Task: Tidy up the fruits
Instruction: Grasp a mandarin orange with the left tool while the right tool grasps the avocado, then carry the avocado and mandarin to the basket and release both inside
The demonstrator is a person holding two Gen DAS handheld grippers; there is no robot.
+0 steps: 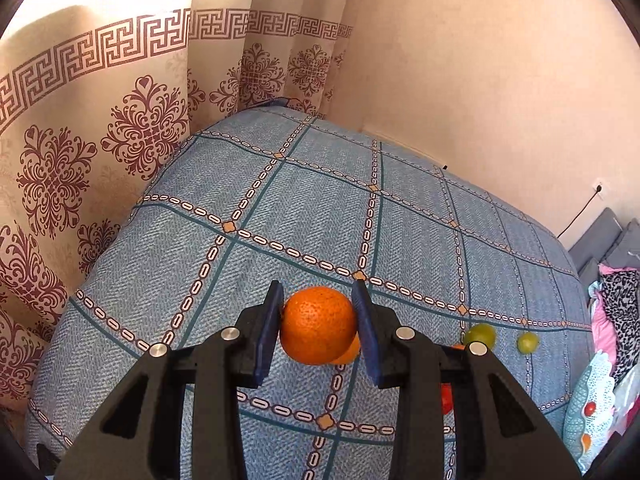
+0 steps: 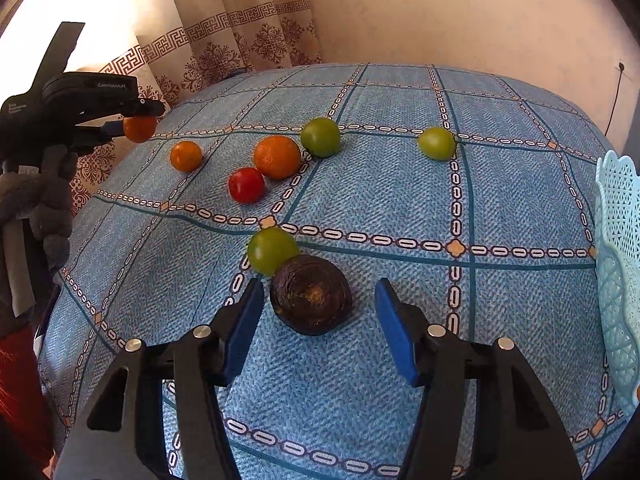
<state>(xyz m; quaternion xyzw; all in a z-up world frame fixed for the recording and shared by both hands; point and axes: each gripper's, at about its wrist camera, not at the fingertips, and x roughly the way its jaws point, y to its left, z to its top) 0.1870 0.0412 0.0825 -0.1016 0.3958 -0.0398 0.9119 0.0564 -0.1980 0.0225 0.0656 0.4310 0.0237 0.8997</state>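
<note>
Fruit lies scattered on a blue checked bedspread. The left tongs are clamped on an orange, lifted clear of the cloth. The right tongs stand apart around a dark avocado; their blue pads are not touching it, the left pad nearer than the right. A green fruit touches the avocado just beyond the left pad. A pale blue basket sits well to their right. For a clean grip, I would centre the avocado between the pads before closing, squeezing gently, and keep the left pad from nudging the green fruit away.
</note>
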